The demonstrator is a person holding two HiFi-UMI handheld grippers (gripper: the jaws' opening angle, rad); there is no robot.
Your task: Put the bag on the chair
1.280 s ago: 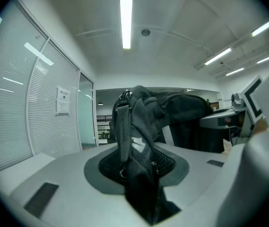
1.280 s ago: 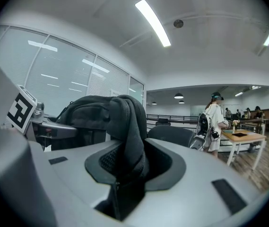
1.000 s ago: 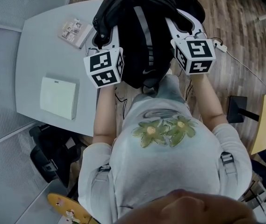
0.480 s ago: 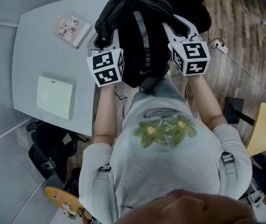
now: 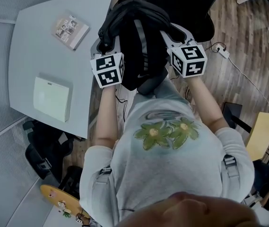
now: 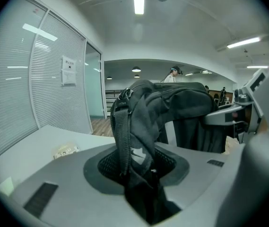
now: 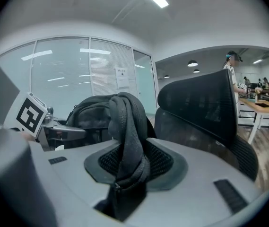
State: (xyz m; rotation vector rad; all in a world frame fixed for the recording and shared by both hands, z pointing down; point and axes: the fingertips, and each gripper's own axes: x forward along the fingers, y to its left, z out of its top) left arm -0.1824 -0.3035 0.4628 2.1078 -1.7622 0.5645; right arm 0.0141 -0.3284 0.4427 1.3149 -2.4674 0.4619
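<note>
A black backpack (image 5: pixel 141 41) with a grey stripe hangs between my two grippers, in front of the person's chest. My left gripper (image 5: pixel 105 48) is shut on a black strap (image 6: pixel 122 126) at the bag's left side. My right gripper (image 5: pixel 172 34) is shut on a bunched fold of the bag (image 7: pixel 129 126) at its right side. The black mesh office chair (image 5: pixel 191 8) stands just beyond the bag, its backrest (image 7: pixel 205 108) close by in the right gripper view. Whether the bag's lower part touches the seat is hidden.
A grey table (image 5: pixel 39 46) lies to the left with a small booklet (image 5: pixel 70 30) and a white flat box (image 5: pixel 51 98). On the floor are a dark bag (image 5: pixel 47 145) and a skateboard (image 5: pixel 61 205); a yellow chair (image 5: pixel 262 134) and a cable (image 5: pixel 221 51) are right. A person (image 7: pixel 233 65) stands far off.
Both grippers and the bag have sunk and moved forward toward the chair, which now shows more at the top of the head view. The grips look unchanged.
</note>
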